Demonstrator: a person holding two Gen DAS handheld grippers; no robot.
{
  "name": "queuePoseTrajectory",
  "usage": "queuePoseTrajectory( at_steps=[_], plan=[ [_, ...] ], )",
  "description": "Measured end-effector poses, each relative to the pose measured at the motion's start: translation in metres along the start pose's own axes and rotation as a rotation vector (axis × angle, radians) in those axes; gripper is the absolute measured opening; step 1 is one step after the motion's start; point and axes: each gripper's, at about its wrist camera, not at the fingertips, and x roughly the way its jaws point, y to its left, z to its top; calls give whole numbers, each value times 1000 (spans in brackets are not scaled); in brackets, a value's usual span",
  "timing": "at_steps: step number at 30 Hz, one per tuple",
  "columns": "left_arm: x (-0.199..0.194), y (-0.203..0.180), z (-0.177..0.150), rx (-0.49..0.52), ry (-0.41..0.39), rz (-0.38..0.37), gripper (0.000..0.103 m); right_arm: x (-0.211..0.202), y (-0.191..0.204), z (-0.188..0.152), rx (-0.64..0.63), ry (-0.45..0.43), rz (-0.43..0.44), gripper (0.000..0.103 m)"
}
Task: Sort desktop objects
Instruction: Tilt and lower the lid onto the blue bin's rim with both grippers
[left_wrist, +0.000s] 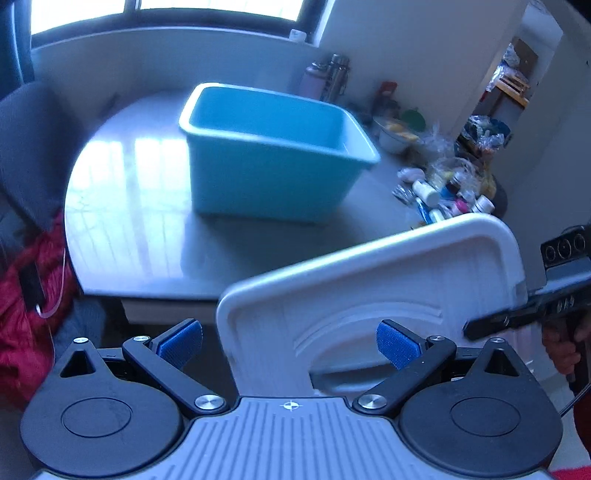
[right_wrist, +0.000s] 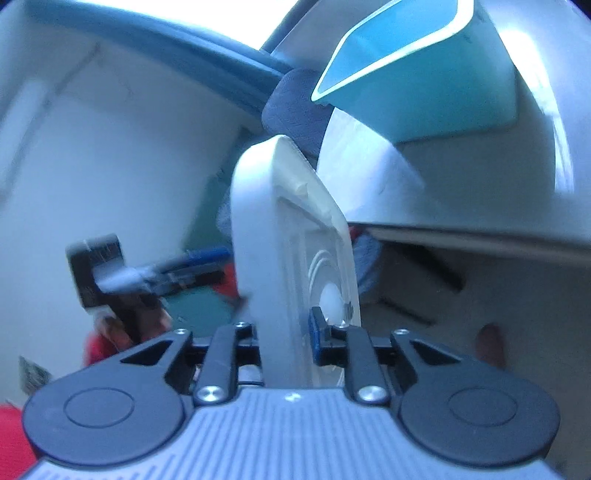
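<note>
A white plastic lid (left_wrist: 373, 295) with raised ribs hangs in the air before the table edge. My right gripper (right_wrist: 286, 332) is shut on the lid's (right_wrist: 291, 243) edge and holds it upright; it also shows at the right of the left wrist view (left_wrist: 517, 314). My left gripper (left_wrist: 290, 345) is open, its blue pads (left_wrist: 181, 343) spread wide, with the lid's lower corner between them but untouched. A blue plastic bin (left_wrist: 273, 155) stands open on the table (left_wrist: 147, 221) beyond; it shows in the right wrist view (right_wrist: 417, 74) too.
A heap of small bottles, tubes and bags (left_wrist: 443, 188) lies at the table's right side. Flasks (left_wrist: 328, 77) and a bowl (left_wrist: 391, 136) stand near the wall. A grey chair (left_wrist: 29, 147) with a red jacket (left_wrist: 26, 314) is at the left.
</note>
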Motion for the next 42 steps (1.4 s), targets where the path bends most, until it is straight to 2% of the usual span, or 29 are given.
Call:
queuePoseTrajectory(
  at_steps=[3,10,15,18,22,27,30,36,42],
  plan=[
    [12,10,19,-6,3,-13,101,9,-21,26,107,-54,122,10],
    [31,45,37,-78,18,38,101,-1,-28,59,108,-126,185,9],
    [43,62,22,-109,39,71,102,-6,-34,63,135,-193,232,12],
    [59,81,-3,-193,33,-11,102,1,-35,60,157,-201,259,12],
    [87,103,-46,-356,-16,-203,103,7,-45,44,202,-206,253,12],
    [118,111,-90,-512,79,-353,103,9,-54,25,271,-221,255,13],
    [123,107,-101,-517,48,-362,103,7,-56,18,294,-221,260,15],
    [122,112,-97,-575,-103,-404,102,0,-57,13,304,-263,311,16],
    [100,94,-68,-455,-147,-347,101,-13,-50,16,287,-281,291,16]
  ],
)
